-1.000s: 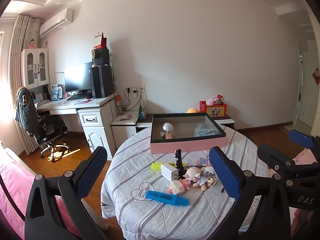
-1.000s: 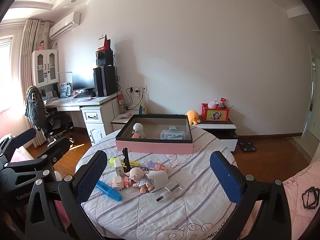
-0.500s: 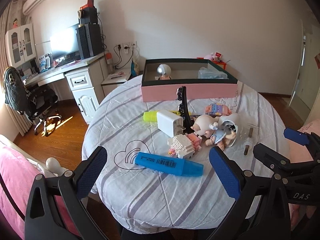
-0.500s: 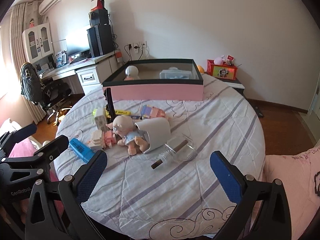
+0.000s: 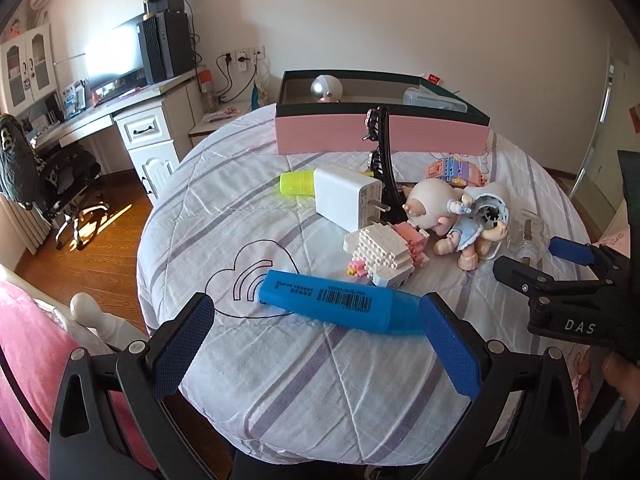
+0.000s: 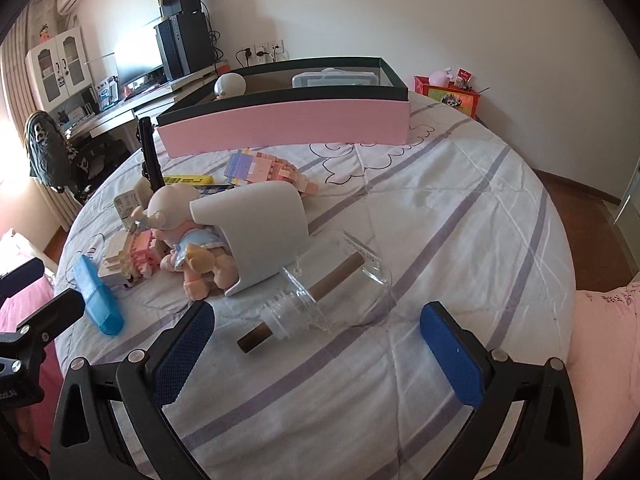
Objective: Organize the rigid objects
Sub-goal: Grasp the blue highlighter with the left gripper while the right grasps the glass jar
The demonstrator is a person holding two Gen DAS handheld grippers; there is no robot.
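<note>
Here, left gripper [image 5: 316,344] jaws stand wide open, holding nothing, low over the round table [image 5: 280,392]; the blue marker [image 5: 336,300] lies just beyond the pads, its cap end behind the right pad. Right gripper [image 6: 316,350] jaws equally wide, empty; the glass bottle [image 6: 328,292] lies on its side just ahead of them, untouched. Behind: block toy [image 5: 384,254], doll [image 5: 444,216], white charger [image 5: 346,196], yellow marker [image 5: 296,183]. Farthest, the pink box [image 6: 288,126] at the table's back edge, holding a silver ball-headed item and a clear case.
</note>
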